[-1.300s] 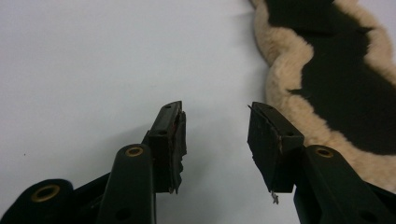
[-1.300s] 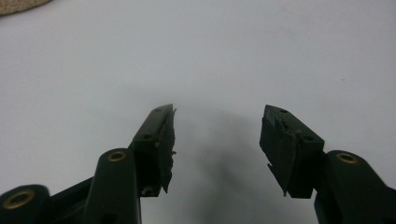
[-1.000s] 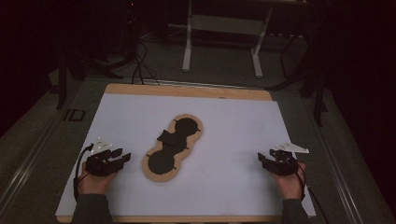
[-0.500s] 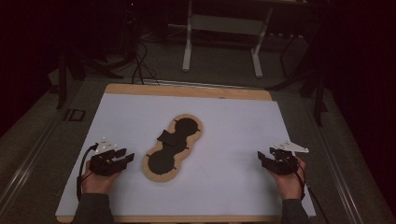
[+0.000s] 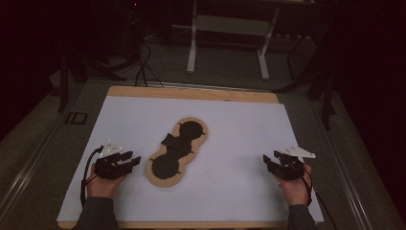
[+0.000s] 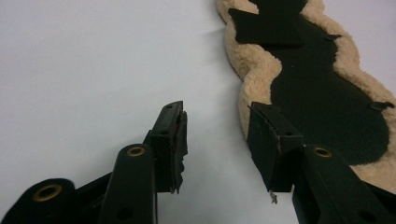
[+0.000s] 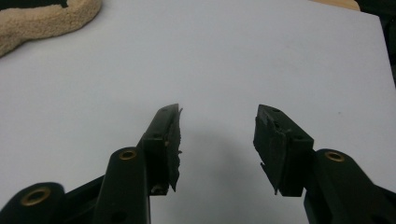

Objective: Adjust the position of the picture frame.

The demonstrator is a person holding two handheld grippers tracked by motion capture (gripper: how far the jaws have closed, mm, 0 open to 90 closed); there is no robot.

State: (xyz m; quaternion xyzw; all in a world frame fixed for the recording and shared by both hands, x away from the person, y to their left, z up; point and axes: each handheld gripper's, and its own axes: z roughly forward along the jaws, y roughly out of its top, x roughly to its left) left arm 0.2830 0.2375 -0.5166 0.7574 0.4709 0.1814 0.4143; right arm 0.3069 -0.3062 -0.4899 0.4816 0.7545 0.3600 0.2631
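High view shows our left gripper (image 5: 134,160) wide and empty beside the fuzzy pad (image 5: 178,151), ready to grab, right gripper (image 5: 268,163) wide, closing.

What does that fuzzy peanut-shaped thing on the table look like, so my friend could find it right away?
Look at the big white sheet covering the table. Near its middle, closer to the left tool than the right one, lies the fleece pad, set slantwise. It is black inside with a tan woolly rim, pinched at the waist like a peanut, and nothing else lies flat there.
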